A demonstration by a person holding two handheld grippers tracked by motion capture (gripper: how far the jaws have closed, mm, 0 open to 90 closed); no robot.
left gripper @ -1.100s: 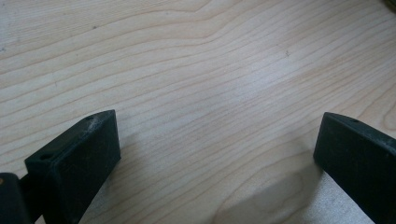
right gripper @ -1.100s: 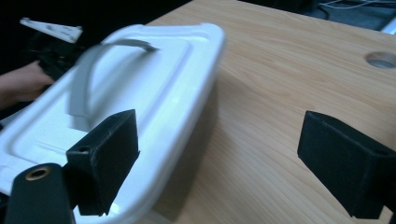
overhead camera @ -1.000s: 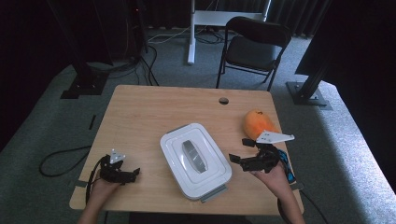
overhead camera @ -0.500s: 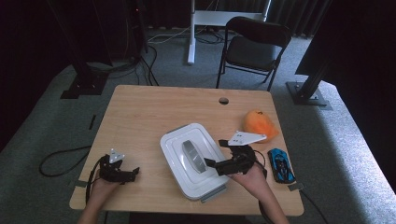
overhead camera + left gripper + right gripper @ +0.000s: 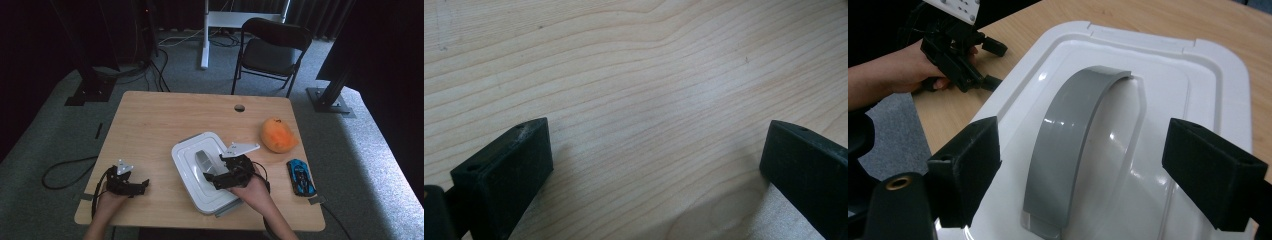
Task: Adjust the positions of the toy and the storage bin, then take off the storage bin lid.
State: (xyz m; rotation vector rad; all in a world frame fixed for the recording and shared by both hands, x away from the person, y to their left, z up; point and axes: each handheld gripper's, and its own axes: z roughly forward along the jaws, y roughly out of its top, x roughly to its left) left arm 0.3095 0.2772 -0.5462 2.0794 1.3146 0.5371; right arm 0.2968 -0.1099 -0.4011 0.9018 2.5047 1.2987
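On the table's [image 5: 160,120] near left corner, the left gripper [image 5: 142,186] rests in the person's left hand [image 5: 107,202], well apart from everything else. Its own view has the two black jaws standing wide apart over bare wood grain, with nothing between them.

Right of it, around the middle of the near half, sits the white box [image 5: 186,172], its lid closed and a grey arched handle [image 5: 201,162] running along the lid's centre. The right gripper [image 5: 212,179] hangs over this lid, held in the right hand [image 5: 252,192]. Seen from the right gripper view, the jaws are spread wide, one on each side of the handle [image 5: 1073,145], neither touching it, so the gripper grips nothing. That same view catches the left gripper [image 5: 993,62] beyond the box's [image 5: 1198,90] far edge, on the wood.

Farther right, an orange fruit [image 5: 278,135] lies near the table's right edge, clear of the box. Nearer the person, just beside the right forearm, a blue toy car [image 5: 300,176] lies on the wood.
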